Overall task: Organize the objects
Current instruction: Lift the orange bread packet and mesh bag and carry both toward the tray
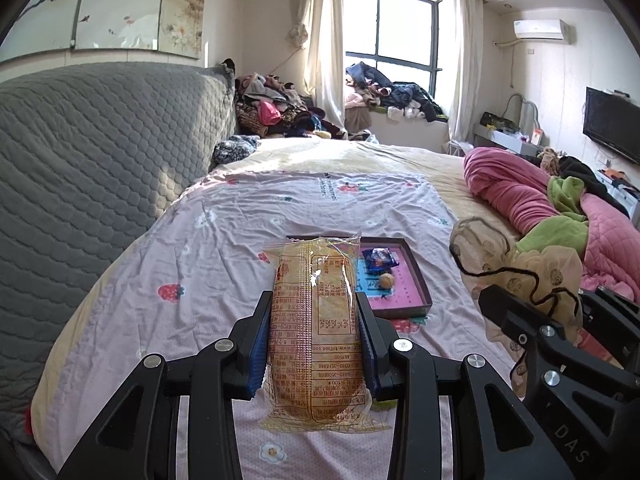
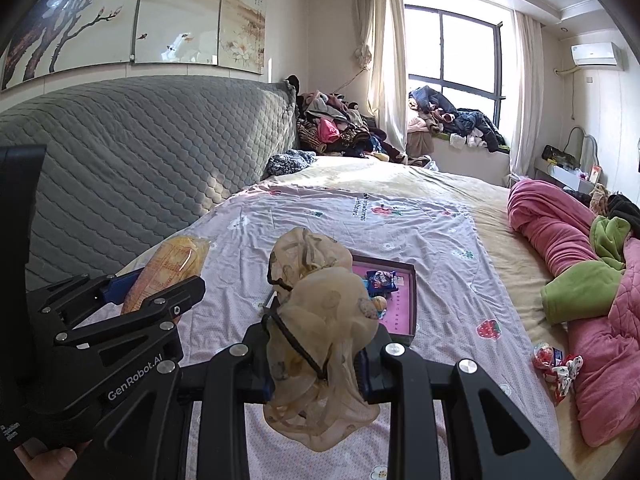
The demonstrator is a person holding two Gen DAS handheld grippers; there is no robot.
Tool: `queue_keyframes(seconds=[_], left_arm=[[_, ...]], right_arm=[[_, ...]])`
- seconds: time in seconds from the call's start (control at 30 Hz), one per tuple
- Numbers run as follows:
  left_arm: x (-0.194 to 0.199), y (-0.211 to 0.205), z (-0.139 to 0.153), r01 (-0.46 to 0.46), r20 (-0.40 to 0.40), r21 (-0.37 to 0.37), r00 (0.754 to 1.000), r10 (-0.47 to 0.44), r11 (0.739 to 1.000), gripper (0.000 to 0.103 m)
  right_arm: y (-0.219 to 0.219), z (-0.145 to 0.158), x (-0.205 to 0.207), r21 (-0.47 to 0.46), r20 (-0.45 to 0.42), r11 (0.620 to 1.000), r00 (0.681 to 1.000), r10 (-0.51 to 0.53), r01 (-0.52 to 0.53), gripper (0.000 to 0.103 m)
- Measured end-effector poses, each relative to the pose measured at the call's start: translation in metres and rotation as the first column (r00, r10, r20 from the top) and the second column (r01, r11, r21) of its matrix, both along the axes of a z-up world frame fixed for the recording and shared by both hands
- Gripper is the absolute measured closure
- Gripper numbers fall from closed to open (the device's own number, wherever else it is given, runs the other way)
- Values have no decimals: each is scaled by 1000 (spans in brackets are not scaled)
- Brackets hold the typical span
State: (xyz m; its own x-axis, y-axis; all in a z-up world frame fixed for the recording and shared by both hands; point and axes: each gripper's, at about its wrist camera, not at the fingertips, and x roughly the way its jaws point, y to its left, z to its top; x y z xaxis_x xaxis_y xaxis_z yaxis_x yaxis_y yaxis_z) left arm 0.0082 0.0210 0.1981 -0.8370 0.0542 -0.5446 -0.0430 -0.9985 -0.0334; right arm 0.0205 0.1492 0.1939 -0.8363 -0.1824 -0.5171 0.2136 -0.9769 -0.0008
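My left gripper [image 1: 314, 308] is shut on a wrapped bread loaf [image 1: 314, 320] in clear printed plastic, held above the bed; it also shows in the right wrist view [image 2: 168, 268]. My right gripper [image 2: 316, 344] is shut on a bunched beige sheer cloth with black trim [image 2: 316, 320], also seen in the left wrist view [image 1: 516, 264]. A shallow box with a pink inside [image 1: 412, 280] lies on the sheet ahead, holding a blue snack packet [image 1: 378, 258] and a small round nut-like ball [image 1: 387, 280]. The box also shows in the right wrist view [image 2: 404, 300].
The bed has a lilac strawberry-print sheet [image 2: 360, 232]. A grey quilted headboard [image 1: 80, 160] is at the left. Pink and green quilts [image 2: 580, 264] pile at the right. A red-and-white wrapper and scrunchie [image 2: 554, 364] lie near them. Clothes heap by the window.
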Motion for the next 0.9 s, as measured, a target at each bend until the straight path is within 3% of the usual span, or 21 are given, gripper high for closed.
queue_keyframes(seconds=[0.9], left_arm=[[-102,19,13,22,-15,-34,1000,-23,999,64]], right_arm=[[25,20,-78,-9,-54,999,998,-34,33,71]])
